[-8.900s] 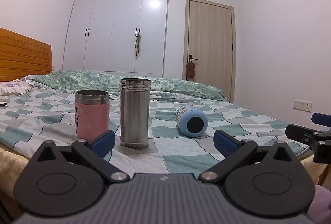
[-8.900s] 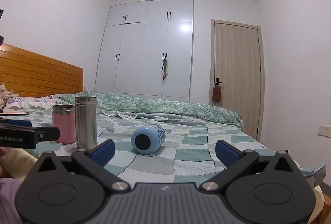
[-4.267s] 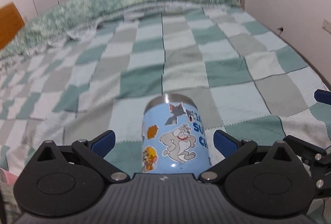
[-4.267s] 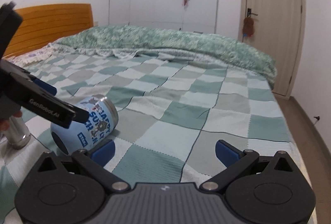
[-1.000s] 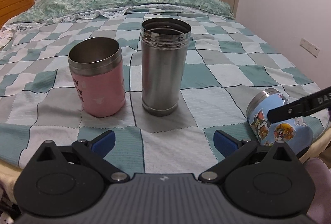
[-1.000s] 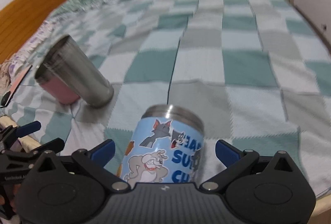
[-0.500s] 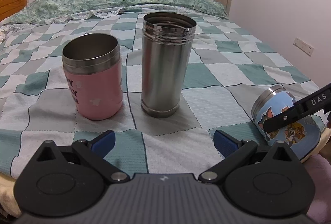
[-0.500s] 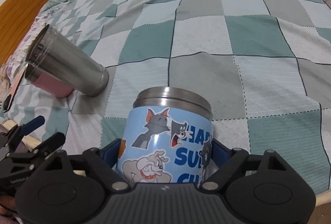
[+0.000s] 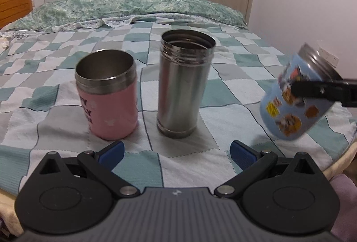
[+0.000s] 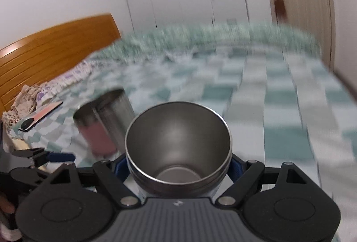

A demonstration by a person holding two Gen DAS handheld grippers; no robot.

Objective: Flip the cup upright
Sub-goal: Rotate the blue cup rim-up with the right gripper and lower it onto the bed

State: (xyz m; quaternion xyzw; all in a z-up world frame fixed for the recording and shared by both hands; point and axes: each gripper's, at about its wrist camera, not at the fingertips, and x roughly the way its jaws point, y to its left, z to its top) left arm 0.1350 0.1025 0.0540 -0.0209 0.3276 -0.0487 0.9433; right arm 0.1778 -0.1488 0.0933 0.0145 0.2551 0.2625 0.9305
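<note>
The light blue cartoon-sticker cup point(image 9: 294, 97) is off the bed at the right, tilted with its steel rim up and to the right. My right gripper point(image 10: 178, 163) is shut on it; one black finger point(image 9: 321, 91) crosses its side. In the right wrist view the cup's open steel mouth point(image 10: 178, 143) faces the camera between the blue pads. My left gripper point(image 9: 176, 151) is open and empty, low over the near bed edge in front of the other cups.
A pink cup point(image 9: 107, 97) and a tall steel cup point(image 9: 183, 85) stand upright on the checked bedspread point(image 9: 234, 117). A phone point(image 10: 40, 118) lies near the pillow by the wooden headboard point(image 10: 44, 56). The bed edge is just right of the blue cup.
My right gripper has lifted the blue cup off the bed and swung it from lying on its side towards upright. The left gripper has held roughly still.
</note>
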